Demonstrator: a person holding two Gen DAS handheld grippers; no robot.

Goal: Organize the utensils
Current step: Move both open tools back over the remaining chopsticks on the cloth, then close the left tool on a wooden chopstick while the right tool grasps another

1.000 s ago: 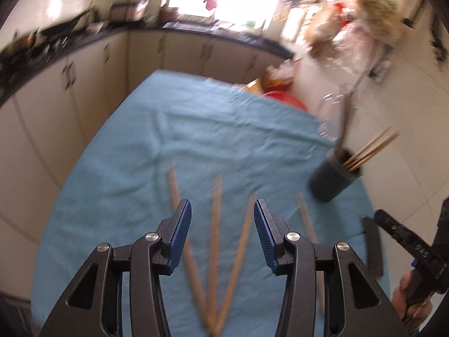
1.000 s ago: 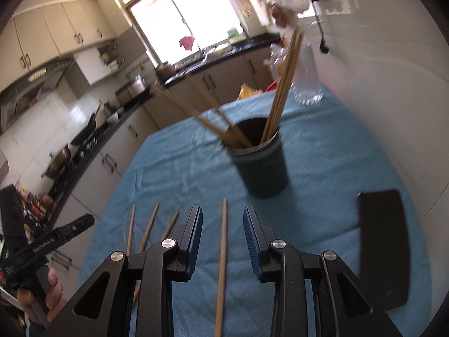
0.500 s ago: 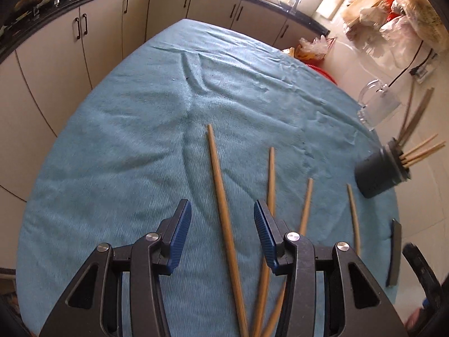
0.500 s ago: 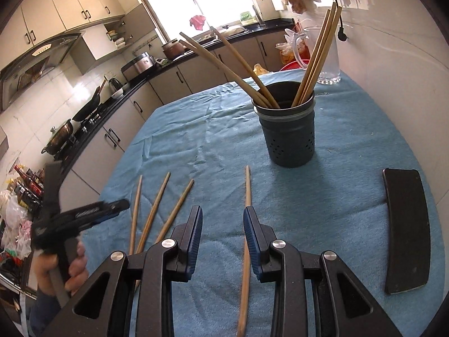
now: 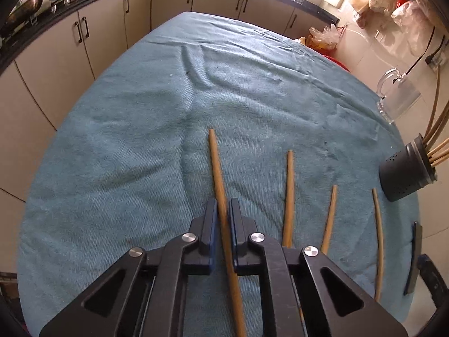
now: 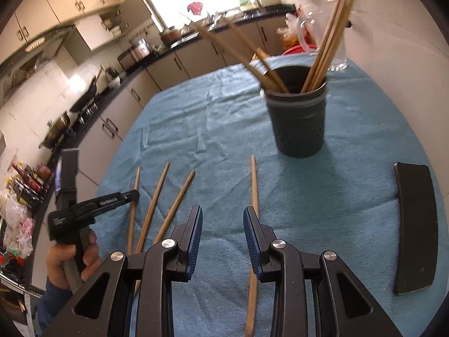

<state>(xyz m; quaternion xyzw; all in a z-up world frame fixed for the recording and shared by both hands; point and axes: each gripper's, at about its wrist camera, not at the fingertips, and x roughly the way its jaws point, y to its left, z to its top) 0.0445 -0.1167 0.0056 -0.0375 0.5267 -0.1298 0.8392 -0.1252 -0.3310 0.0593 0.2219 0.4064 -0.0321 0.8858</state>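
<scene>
Several wooden chopsticks lie on the blue cloth (image 5: 140, 140). My left gripper (image 5: 223, 210) is shut on the leftmost chopstick (image 5: 217, 165), which lies on the cloth; it also shows in the right wrist view (image 6: 132, 193). Three more chopsticks (image 5: 289, 191) lie to its right. My right gripper (image 6: 223, 219) is open and empty, just above the cloth, with the rightmost chopstick (image 6: 254, 185) near its right finger. A dark perforated holder (image 6: 299, 120) with several chopsticks stands beyond it, and also shows in the left wrist view (image 5: 404, 174).
A black flat rectangular object (image 6: 415, 230) lies on the cloth at the right. A clear glass mug (image 5: 398, 98) stands behind the holder near the wall. Kitchen cabinets (image 5: 84, 42) and a counter run along the far and left sides.
My left gripper has closed its jaws on the leftmost chopstick. The right gripper has shifted a little left, so the rightmost chopstick now lies by its right finger.
</scene>
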